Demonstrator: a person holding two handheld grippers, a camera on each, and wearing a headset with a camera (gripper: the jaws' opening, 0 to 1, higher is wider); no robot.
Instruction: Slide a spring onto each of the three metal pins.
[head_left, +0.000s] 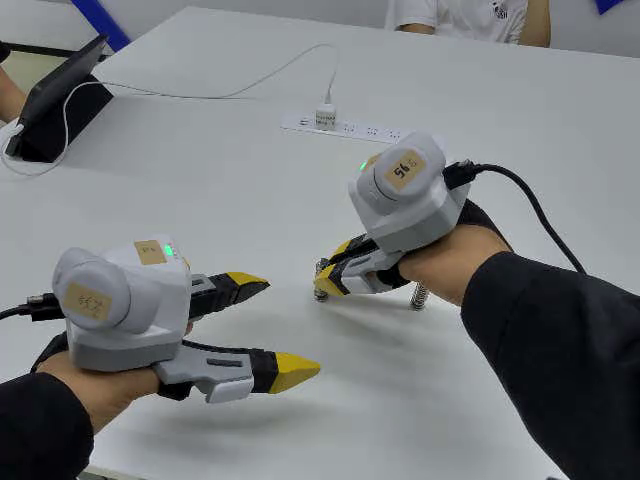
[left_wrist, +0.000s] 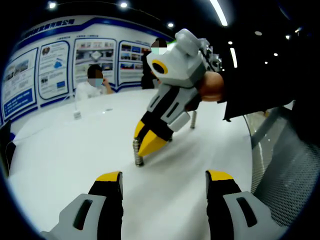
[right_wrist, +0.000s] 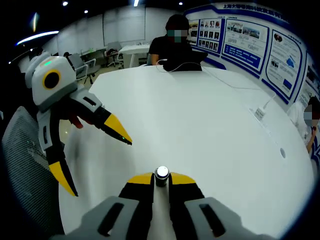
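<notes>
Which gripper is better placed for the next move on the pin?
Right: the right gripper has its jaws around the pin, while the left gripper hangs open and empty, apart from it.

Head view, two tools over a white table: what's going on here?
A person holds a tool in each hand. The right tool is shut on an upright metal pin on the white table, a spring apparently coiled round it. The left tool hangs open and empty. A second pin stands close by.
</notes>
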